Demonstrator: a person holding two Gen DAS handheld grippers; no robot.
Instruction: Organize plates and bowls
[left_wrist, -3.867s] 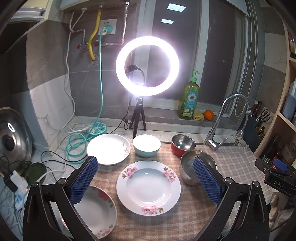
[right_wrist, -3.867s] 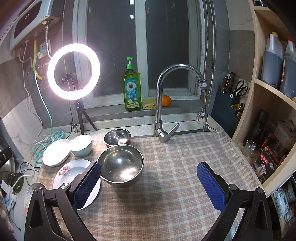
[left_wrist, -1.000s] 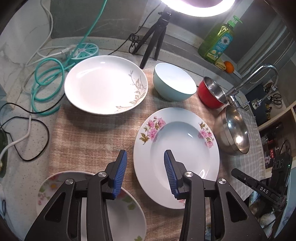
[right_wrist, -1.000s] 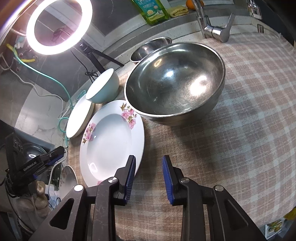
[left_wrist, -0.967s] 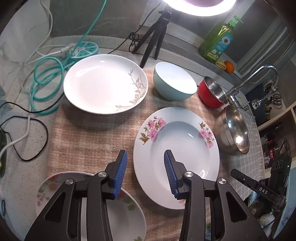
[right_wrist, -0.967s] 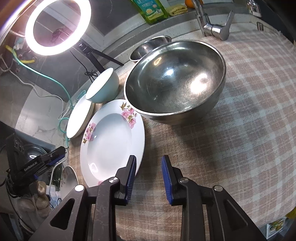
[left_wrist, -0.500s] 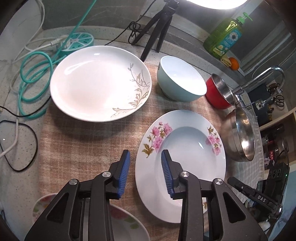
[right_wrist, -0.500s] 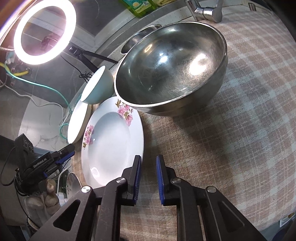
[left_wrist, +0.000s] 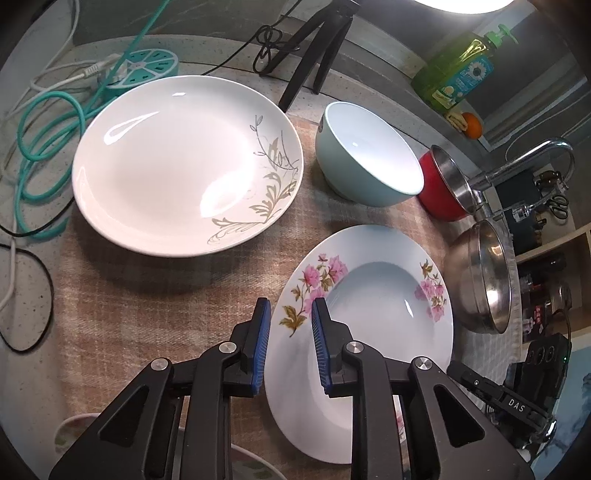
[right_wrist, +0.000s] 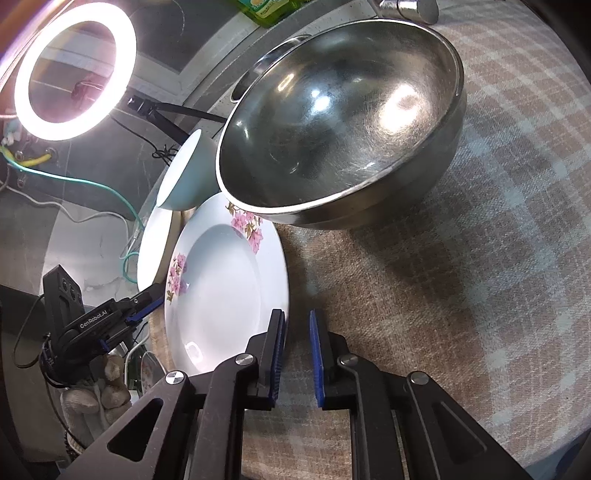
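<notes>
Pink-flowered plate (left_wrist: 373, 295) lies between both grippers: the left gripper (left_wrist: 290, 314) closing astride its rim, the right gripper (right_wrist: 297, 325) nearly clenched, seemingly empty, beside it

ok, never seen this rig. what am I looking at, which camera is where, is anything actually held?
There is no robot. A person holds a two-finger clamp in each hand, and each clamp carries a fisheye camera that looks along its blue fingers.

One picture comes from the left gripper, the other from the right gripper.

On the checked cloth are a flowered plate, a leaf-patterned white plate, a pale blue bowl, a red bowl and a big steel bowl.

The left jaws are closing with the flowered plate's rim between them. The right jaws stand nearly shut at its opposite edge. Nothing is lifted yet.
</notes>
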